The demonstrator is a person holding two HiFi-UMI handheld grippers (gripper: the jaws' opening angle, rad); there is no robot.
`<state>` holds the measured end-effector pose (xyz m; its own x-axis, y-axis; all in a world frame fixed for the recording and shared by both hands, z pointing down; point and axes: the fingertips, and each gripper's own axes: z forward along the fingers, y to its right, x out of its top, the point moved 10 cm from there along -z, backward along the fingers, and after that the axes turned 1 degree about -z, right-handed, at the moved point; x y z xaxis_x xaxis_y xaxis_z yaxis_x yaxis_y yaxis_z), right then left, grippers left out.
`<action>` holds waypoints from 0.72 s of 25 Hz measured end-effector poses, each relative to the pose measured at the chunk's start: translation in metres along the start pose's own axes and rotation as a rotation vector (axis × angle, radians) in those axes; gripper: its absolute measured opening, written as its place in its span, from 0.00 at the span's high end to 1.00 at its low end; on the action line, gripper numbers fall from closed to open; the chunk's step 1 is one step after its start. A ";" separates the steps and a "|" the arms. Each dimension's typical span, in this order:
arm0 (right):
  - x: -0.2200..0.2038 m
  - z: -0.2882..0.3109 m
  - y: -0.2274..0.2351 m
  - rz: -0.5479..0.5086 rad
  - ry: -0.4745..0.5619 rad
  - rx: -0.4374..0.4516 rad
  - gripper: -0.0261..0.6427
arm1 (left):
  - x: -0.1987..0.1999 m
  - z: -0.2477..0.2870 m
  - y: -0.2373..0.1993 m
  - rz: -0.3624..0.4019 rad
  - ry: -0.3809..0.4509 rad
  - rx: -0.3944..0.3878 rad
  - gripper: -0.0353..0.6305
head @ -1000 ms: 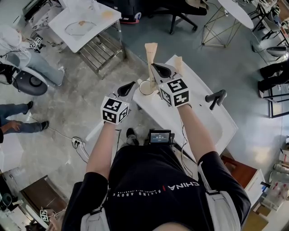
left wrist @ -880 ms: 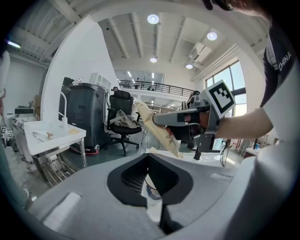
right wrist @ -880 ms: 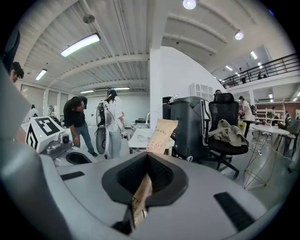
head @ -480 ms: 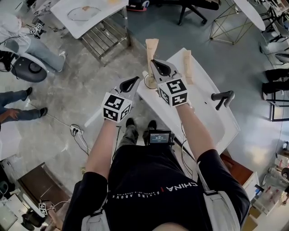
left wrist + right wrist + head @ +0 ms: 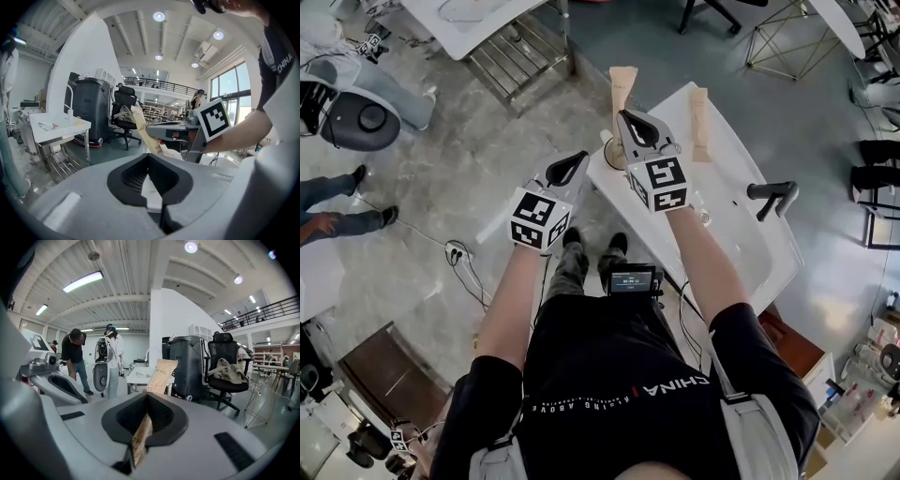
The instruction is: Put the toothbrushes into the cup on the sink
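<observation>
A paper-wrapped toothbrush (image 5: 622,86) stands upright in my right gripper (image 5: 622,116), which is shut on its lower part; the wrapper (image 5: 161,375) rises out of the jaws in the right gripper view. The gripper hangs right over the white cup (image 5: 605,150) at the near left corner of the white sink (image 5: 741,253) and hides part of it. A second wrapped toothbrush (image 5: 700,111) lies on the sink's far rim. My left gripper (image 5: 578,157) is shut and holds nothing, just left of the cup off the sink's edge; its view shows the right gripper (image 5: 176,132) and held wrapper (image 5: 142,129).
A dark faucet (image 5: 772,195) stands at the sink's right side. A metal rack under a white table (image 5: 517,67) is at the far left. A seated person (image 5: 366,89) and another person's legs (image 5: 328,211) are at the left. A cable (image 5: 457,255) lies on the floor.
My right gripper has sunk with the wrapped toothbrush toward the cup. The left gripper has dropped a little beside it. The head view has shifted, so the sink sits higher and more to the right.
</observation>
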<state>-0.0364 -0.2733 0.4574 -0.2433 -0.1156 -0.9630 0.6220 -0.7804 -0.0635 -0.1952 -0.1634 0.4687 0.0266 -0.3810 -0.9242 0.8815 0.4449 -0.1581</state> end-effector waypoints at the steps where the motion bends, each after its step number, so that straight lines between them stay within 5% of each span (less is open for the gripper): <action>1: -0.002 0.000 -0.001 -0.006 -0.001 -0.004 0.94 | -0.001 0.000 0.000 -0.001 -0.001 0.001 0.93; 18: -0.020 -0.010 -0.019 -0.071 -0.023 -0.015 0.94 | -0.010 0.000 0.001 -0.012 -0.014 0.002 0.93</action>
<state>-0.0356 -0.2500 0.4749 -0.3044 -0.0744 -0.9496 0.6132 -0.7782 -0.1356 -0.1942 -0.1593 0.4773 0.0231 -0.3978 -0.9172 0.8827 0.4388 -0.1681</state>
